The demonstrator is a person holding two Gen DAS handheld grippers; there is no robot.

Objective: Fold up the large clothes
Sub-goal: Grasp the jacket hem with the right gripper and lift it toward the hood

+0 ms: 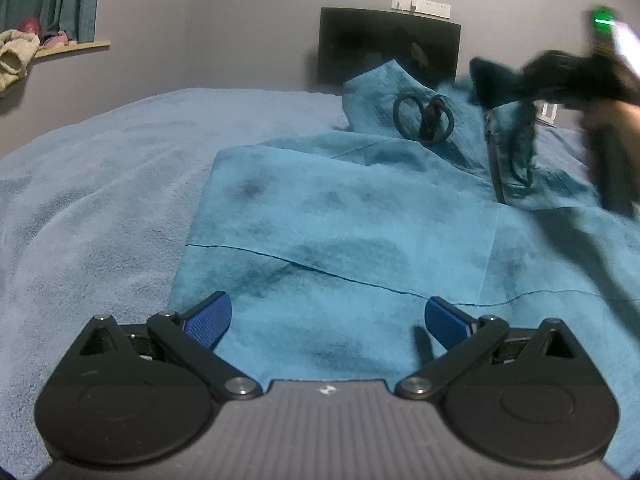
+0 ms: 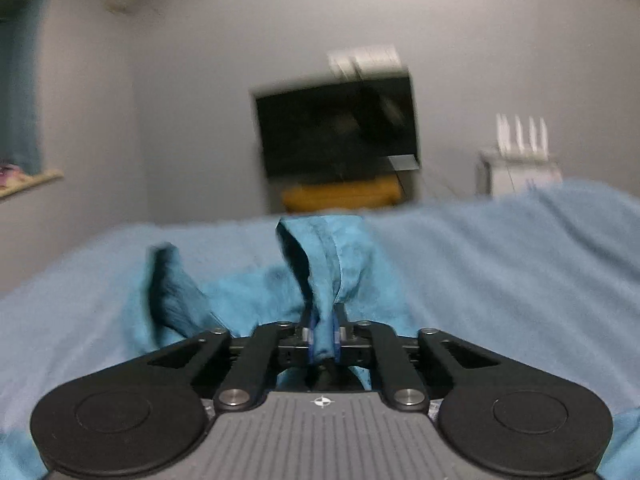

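So my left gripper [image 1: 326, 322] is just hovering over the near hem of the teal garment [image 1: 340, 216], jaws wide apart, nothing in them, ready for that corner. The garment's lying mostly flat on the blue blanket [image 1: 100, 184]. Farther back, my right gripper [image 2: 322, 340] is clamped on a fold of cloth, lifting it so I can fold it over.

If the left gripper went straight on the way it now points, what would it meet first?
Probably the teal garment spread on the bed: the open left gripper angles down over its near part, with nothing between. Depth is hard to judge through the fisheye.
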